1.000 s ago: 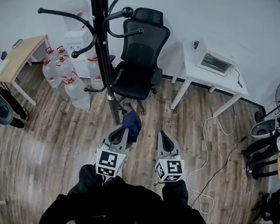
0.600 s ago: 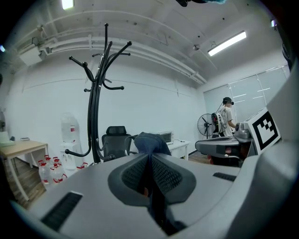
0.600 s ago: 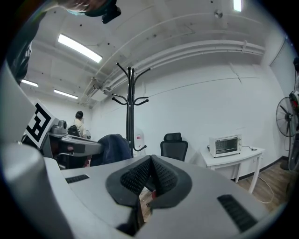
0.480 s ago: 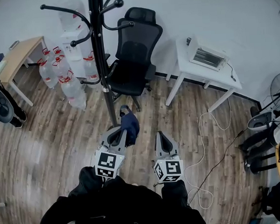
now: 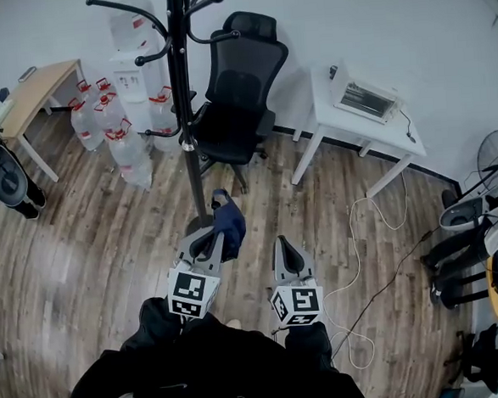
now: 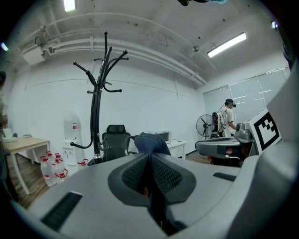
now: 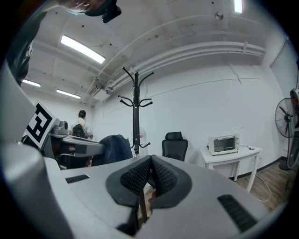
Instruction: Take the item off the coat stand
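Since a second ago the coat stand [image 5: 187, 113] has slid slightly up the frame in the head view, while both grippers keep their places at lower centre. The left gripper [image 5: 209, 237] is clamped on the dark blue item [image 5: 230, 223], which hangs clear of the hooks, just right of the pole. Only the left gripper view shows the fabric pinched between its jaws. The right gripper [image 5: 286, 244] is closed on nothing. Only the head view shows the cable [image 5: 367, 245] on the floor [image 5: 107, 238].
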Action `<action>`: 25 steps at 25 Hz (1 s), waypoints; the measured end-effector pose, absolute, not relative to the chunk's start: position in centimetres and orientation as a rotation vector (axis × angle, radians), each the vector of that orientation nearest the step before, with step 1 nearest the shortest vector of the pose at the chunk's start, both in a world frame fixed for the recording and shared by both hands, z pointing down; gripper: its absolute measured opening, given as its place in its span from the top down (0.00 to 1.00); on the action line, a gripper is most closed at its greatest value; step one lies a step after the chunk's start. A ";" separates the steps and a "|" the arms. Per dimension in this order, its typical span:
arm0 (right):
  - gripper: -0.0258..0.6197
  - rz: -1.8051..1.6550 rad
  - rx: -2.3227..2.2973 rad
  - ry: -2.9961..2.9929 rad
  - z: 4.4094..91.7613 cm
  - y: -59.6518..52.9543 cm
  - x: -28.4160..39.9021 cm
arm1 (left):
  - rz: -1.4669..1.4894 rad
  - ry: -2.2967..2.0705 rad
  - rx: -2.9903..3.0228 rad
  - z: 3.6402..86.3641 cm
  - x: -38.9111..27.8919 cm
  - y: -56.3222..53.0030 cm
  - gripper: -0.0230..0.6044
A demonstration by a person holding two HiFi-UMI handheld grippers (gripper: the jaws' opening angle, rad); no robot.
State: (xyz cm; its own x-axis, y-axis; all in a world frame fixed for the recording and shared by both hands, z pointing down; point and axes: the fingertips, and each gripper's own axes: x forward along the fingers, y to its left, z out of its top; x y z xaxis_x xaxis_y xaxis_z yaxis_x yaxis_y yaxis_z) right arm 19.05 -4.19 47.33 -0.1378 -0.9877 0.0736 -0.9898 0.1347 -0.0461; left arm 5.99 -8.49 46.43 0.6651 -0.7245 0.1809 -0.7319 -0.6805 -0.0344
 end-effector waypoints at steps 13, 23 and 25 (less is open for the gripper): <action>0.94 0.128 2.023 -2.376 47.3 -2.0 18.5 | 0.298 -1.266 2.817 46.7 5.5 -6.3 0.91; 0.94 0.126 2.026 -2.375 47.1 -2.3 18.2 | 0.289 -1.257 2.831 46.3 5.5 -6.5 0.91; 0.94 0.123 2.027 -2.373 47.1 -2.3 18.2 | 0.290 -1.259 2.828 46.3 5.5 -6.5 0.91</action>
State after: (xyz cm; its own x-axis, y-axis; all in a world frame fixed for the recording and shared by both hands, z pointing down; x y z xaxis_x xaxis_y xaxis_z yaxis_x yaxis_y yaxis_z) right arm 18.20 -2.27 47.07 -0.1575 -0.9853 0.0654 -0.9868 0.1546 -0.0480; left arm 5.46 -6.48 46.27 0.6549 -0.7334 0.1825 -0.7393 -0.6718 -0.0463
